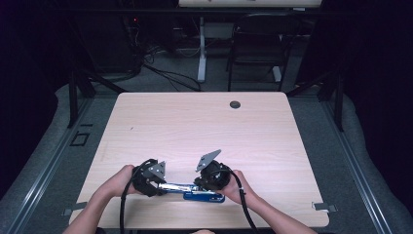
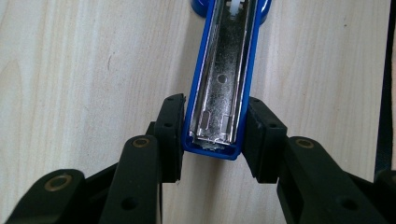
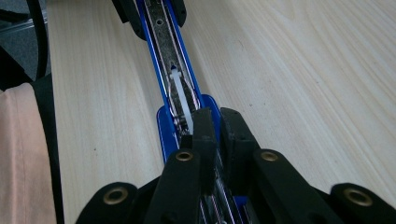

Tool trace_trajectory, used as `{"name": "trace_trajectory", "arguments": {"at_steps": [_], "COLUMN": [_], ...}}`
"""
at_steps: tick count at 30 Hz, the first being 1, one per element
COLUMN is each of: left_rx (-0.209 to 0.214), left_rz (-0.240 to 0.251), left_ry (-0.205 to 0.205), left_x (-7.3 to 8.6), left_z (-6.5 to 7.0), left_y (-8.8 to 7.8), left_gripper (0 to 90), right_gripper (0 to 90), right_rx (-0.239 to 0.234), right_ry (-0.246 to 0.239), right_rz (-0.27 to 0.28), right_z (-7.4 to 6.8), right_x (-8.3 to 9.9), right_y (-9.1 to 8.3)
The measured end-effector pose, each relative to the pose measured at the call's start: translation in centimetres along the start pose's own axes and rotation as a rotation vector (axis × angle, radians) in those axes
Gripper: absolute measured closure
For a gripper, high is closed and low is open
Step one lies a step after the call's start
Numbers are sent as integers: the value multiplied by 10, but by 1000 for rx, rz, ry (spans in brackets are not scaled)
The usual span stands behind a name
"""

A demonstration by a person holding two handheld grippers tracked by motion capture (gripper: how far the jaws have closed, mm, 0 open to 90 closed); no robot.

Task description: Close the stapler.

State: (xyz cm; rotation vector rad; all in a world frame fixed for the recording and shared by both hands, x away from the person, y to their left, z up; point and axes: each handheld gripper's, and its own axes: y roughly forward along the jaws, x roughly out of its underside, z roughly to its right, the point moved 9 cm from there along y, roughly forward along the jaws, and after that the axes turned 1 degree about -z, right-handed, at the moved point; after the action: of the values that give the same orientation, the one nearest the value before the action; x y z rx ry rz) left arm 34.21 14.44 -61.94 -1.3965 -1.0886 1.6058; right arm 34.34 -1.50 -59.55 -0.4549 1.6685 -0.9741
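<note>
Lay near the front edge of the pale wooden table (image 1: 204,122), between the two hands: a blue stapler (image 1: 197,191), swung open, its metal staple channel facing up. Carried no brand, label or writing legible in any view.

Pinched the free end of the opened blue arm (image 2: 219,88) from both sides: left gripper (image 2: 214,133), pads pressed against the blue walls. Showed there a bare, scuffed metal channel with two small slots and a hole.

Stood nearly pressed together over the hinge end of the stapler: right gripper (image 3: 217,128). Sat beside a white plastic pusher (image 3: 181,100) in the channel; hard to tell whether anything thin was caught between those pads.

Trailed from each gripper toward the table's front edge: a black cable (image 1: 122,204).
</note>
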Motion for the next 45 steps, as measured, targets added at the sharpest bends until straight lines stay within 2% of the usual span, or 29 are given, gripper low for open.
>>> {"name": "trace_trajectory", "arguments": {"at_steps": [3, 6, 17, 24, 27, 28, 29, 32, 33, 34, 36, 37, 41, 43, 45], "left_rx": [1, 14, 30, 43, 31, 53, 54, 55, 34, 41, 45, 44, 54, 52, 46], "left_rz": [2, 30, 65, 44, 56, 50, 50, 50, 69, 75, 82, 82, 91, 100, 103], "left_ry": [-6, -32, -33, -22, -24, -23, -21, -24, -30, -34, -36, -39, -46, -52, -55], "left_x": [0, -1, -1, -2, -3, -3, -4, -4, -5, -5, -5, -5, -5, -6, -6], "left_z": [0, -1, -1, 0, 0, 0, 0, 0, -1, -1, -1, -1, -1, -1, -1], "left_y": [0, -2, -4, -7, -9, -11, -11, -12, -11, -12, -12, -13, -13, -14, -15], "left_gripper": [628, 619, 625, 626, 626, 625, 626, 625, 624, 623, 621, 621, 619, 618, 617], "right_gripper": [860, 862, 891, 886, 887, 887, 887, 889, 893, 900, 900, 900, 900, 900, 900], "right_rx": [-5, -8, 9, 0, 5, 10, 9, 15, 18, 24, 31, 53, 108, 117, 120], "right_ry": [-20, -17, -12, -4, -6, 2, -3, 13, 17, 38, 44, 79, 138, 172, 180], "right_rz": [-15, -10, 1, -2, -4, 6, -3, 4, 6, 23, 17, 25, 30, 30, 32], "right_z": [-2, -4, -2, -2, -1, 0, 1, 2, 3, 3, 4, 5, 7, 4, 4], "right_x": [-3, -5, -4, -3, -3, -4, -3, -3, -3, -4, -4, -3, -1, 0, 1], "right_y": [5, 6, 6, 5, 3, 3, 1, 0, 0, 0, -1, -2, -3, -4, -4]}}
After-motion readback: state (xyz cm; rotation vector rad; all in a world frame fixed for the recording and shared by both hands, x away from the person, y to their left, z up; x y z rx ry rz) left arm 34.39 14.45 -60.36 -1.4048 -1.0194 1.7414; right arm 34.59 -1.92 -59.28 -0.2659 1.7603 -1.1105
